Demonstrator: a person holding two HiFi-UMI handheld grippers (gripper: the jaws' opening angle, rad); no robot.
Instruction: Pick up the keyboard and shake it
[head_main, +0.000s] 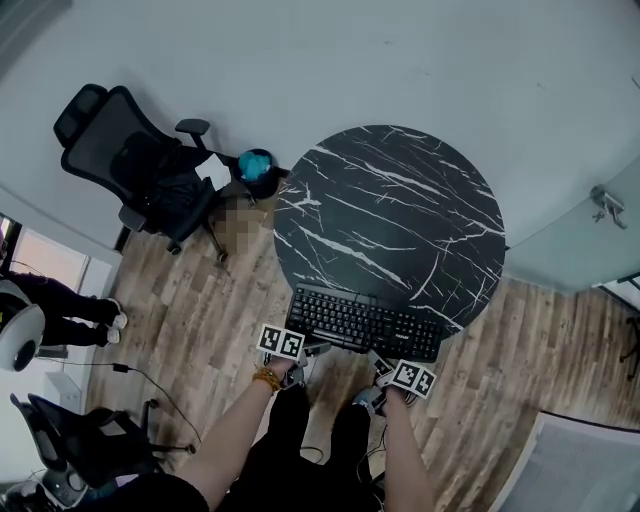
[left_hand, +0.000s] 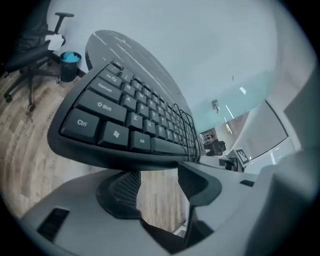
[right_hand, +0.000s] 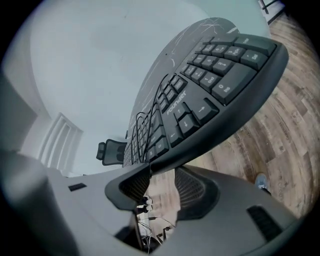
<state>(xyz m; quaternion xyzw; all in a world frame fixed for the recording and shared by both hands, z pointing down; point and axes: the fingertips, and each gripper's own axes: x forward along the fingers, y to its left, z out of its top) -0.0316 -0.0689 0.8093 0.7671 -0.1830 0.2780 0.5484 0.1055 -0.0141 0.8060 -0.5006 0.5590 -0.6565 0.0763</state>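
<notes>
1. A round black marbled worktop (head_main: 400, 200) fills the middle of the head view. It stands on a wood-plank floor (head_main: 190, 300), with a black office chair (head_main: 140, 165) at far left.
2. A black keyboard (head_main: 365, 322) lies flat along the worktop's near edge. Its near side and right end jut out over the floor.
3. A person stands at that near edge with a hand-held gripper in each hand. Both are aimed at the keyboard's near side and angled downward.
4. The left hand-held gripper (left_hand: 159, 175) is at the keyboard's left end, by the Ctrl key. Its jaws are spread wide and hold nothing. The keyboard's rim sits just past their tips, and bare floor shows between them.
5. The right hand-held gripper (right_hand: 162, 175) is toward the right end, below the arrow keys. Its jaws are about half apart, with the tips right at the rim. No pad appears to press on the keyboard, so this one looks empty too.
6. The step in hand, as I judge it, is lining up the grasp. The keyboard is not yet lifted.
7. The next move calls for pushing both pairs of jaws farther over the rim and closing them firmly and evenly. Both ends then need to rise together before any shaking, so the keyboard does not slip or tip off the edge.
</notes>
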